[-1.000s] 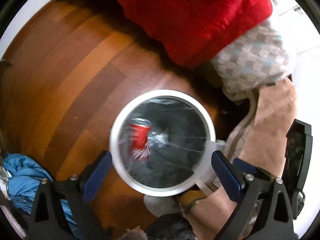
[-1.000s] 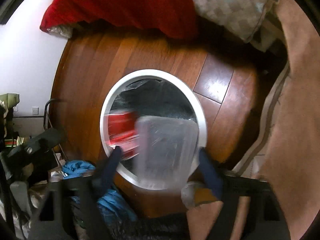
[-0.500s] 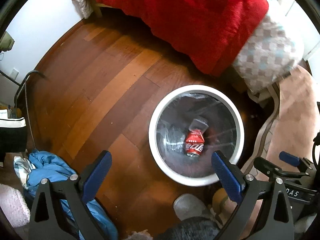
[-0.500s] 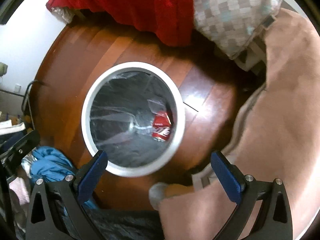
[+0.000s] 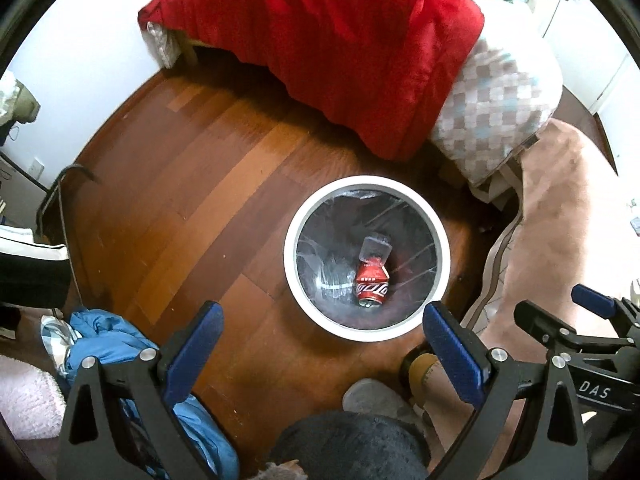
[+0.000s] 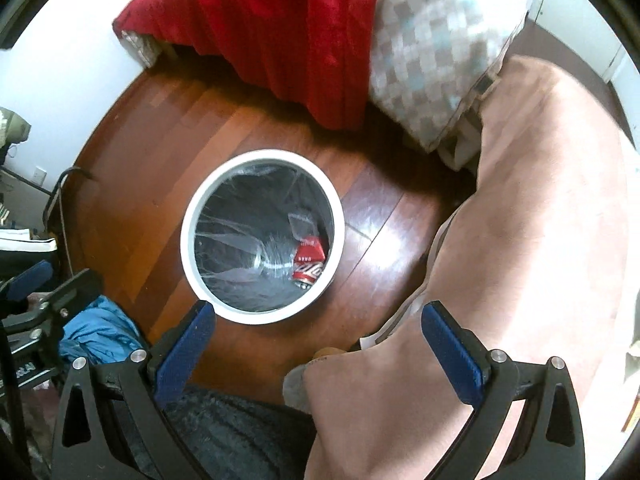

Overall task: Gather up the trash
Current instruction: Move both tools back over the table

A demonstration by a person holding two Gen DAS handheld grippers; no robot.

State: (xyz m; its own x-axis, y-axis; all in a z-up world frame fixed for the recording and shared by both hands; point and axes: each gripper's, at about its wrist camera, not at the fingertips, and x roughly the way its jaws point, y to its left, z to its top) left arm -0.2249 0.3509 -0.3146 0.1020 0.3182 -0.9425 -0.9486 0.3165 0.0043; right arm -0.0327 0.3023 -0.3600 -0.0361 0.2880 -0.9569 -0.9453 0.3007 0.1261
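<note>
A round white trash bin (image 5: 294, 280) with a clear liner stands on the wooden floor; it also shows in the right wrist view (image 6: 188, 264). Inside lie a red cola can (image 5: 371, 286) (image 6: 307, 266) and a clear plastic container (image 5: 375, 246) (image 6: 302, 221). My left gripper (image 5: 318, 354) is open and empty, held high above the bin's near side. My right gripper (image 6: 318, 350) is open and empty, above the floor just in front of the bin. The right gripper's body (image 5: 576, 332) shows at the right of the left wrist view.
A bed with a red blanket (image 5: 340, 40) and a checked quilt (image 5: 492, 112) lies beyond the bin. A pink rug (image 6: 520, 220) is to the right. Blue clothes (image 5: 104, 344) lie at the left. The person's slippered foot (image 5: 372, 396) is near the bin.
The can and the clear container dropped into the bin a second ago. Both grippers have since risen away from the bin, which now looks smaller and farther.
</note>
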